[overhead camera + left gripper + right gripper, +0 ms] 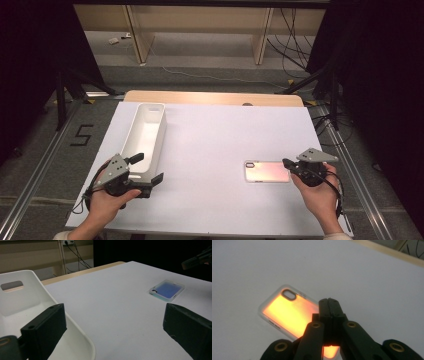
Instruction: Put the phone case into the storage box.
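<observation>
A clear-rimmed phone case [267, 171] lies flat on the white table cover [215, 145], right of centre; it glows orange in the right gripper view [284, 312] and looks blue in the left gripper view [167, 290]. My right gripper [287, 163] is at the case's right end, jaws shut together with nothing between them [329, 302], the tip over the case's near part. A long white tray [145, 135] stands empty at the left. My left gripper [148, 167] is open wide at the tray's near end [115, 315], one jaw over the tray [25, 297], the other over the table.
The wooden tabletop edge [210, 97] shows beyond the white cover. Black stand legs [62, 95] and cables [292, 45] are on the floor at both sides and behind. A "5" mark [81, 135] is on the floor at left.
</observation>
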`<act>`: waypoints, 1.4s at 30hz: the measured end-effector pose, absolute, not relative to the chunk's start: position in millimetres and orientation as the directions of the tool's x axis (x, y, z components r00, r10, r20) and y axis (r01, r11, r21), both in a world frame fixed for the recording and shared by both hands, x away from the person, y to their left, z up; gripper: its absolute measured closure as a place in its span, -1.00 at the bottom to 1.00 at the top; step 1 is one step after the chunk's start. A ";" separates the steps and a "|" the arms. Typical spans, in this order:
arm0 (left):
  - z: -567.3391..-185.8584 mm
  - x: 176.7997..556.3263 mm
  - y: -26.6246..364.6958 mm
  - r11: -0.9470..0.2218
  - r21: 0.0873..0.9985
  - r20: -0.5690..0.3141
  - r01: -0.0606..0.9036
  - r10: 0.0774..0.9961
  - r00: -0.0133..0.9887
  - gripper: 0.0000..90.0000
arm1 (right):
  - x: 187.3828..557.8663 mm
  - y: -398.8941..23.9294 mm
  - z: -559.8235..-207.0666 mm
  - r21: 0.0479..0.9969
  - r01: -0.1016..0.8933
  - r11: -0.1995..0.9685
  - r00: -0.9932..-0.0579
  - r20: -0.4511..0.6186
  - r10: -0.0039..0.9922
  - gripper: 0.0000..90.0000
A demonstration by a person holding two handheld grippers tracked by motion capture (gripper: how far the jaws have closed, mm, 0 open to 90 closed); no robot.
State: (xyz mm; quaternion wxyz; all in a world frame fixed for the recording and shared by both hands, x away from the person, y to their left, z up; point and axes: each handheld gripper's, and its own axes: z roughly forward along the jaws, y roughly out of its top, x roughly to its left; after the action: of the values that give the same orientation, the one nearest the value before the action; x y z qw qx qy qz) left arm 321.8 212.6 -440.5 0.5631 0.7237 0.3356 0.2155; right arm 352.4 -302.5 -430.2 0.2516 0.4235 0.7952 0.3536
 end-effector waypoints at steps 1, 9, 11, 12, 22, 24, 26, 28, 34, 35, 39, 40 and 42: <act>-440.5 321.9 212.7 -0.139 0.960 -0.067 0.243 0.729 0.681 -0.89 | 354.9 -304.1 -432.6 0.758 0.518 0.397 -0.516 -0.094 0.851 1.00; -440.8 322.2 212.0 -0.140 0.959 -0.069 0.247 0.730 0.680 -0.88 | 364.0 -305.2 -444.7 0.659 0.631 0.410 -0.501 -0.057 0.864 1.00; -440.8 322.0 212.0 -0.140 0.959 -0.068 0.246 0.730 0.680 -0.88 | 367.6 -299.1 -449.7 0.635 0.625 0.454 -0.540 -0.068 0.839 1.00; -440.8 322.0 212.0 -0.140 0.959 -0.069 0.246 0.730 0.680 -0.88 | 368.2 -295.3 -450.6 0.624 0.636 0.454 -0.544 -0.054 0.837 1.00; -440.8 321.6 212.6 -0.143 0.959 -0.067 0.246 0.727 0.684 -0.87 | 384.8 -244.5 -458.6 0.577 0.590 0.564 -0.655 -0.066 0.753 1.00; -440.6 321.2 213.0 -0.141 0.959 -0.068 0.246 0.727 0.683 -0.87 | 387.4 -247.9 -456.8 0.561 0.584 0.586 -0.657 -0.098 0.748 1.00; -440.0 320.8 213.6 -0.144 0.961 -0.061 0.237 0.725 0.687 -0.87 | 387.6 -259.7 -453.8 0.552 0.604 0.576 -0.638 -0.099 0.764 1.00; -439.8 320.3 213.7 -0.143 0.961 -0.062 0.238 0.725 0.686 -0.87 | 387.5 -273.4 -452.6 0.553 0.618 0.559 -0.613 -0.107 0.783 1.00; -439.8 320.3 212.5 -0.140 0.960 -0.066 0.241 0.725 0.685 -0.87 | 377.8 -297.0 -456.3 0.511 0.698 0.502 -0.541 -0.084 0.837 1.00; -439.8 320.3 212.5 -0.141 0.960 -0.065 0.241 0.726 0.685 -0.87 | 377.9 -297.7 -458.3 0.518 0.698 0.494 -0.533 -0.085 0.842 1.00; -439.8 320.3 212.8 -0.141 0.960 -0.066 0.241 0.726 0.685 -0.86 | 379.1 -299.3 -461.0 0.495 0.694 0.523 -0.551 -0.101 0.828 1.00; -439.8 320.4 213.1 -0.141 0.960 -0.064 0.240 0.726 0.685 -0.86 | 378.5 -298.4 -460.9 0.486 0.699 0.525 -0.553 -0.099 0.827 1.00; -439.7 320.4 213.5 -0.141 0.961 -0.063 0.238 0.725 0.685 -0.86 | 378.5 -297.0 -460.8 0.483 0.689 0.541 -0.566 -0.108 0.817 1.00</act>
State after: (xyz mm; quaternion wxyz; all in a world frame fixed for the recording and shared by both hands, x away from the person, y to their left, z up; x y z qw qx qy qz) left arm 320.4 213.5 -439.7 0.5645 0.7239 0.3326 0.2160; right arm 378.5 -297.0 -460.8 0.1627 0.4366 0.8625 0.1976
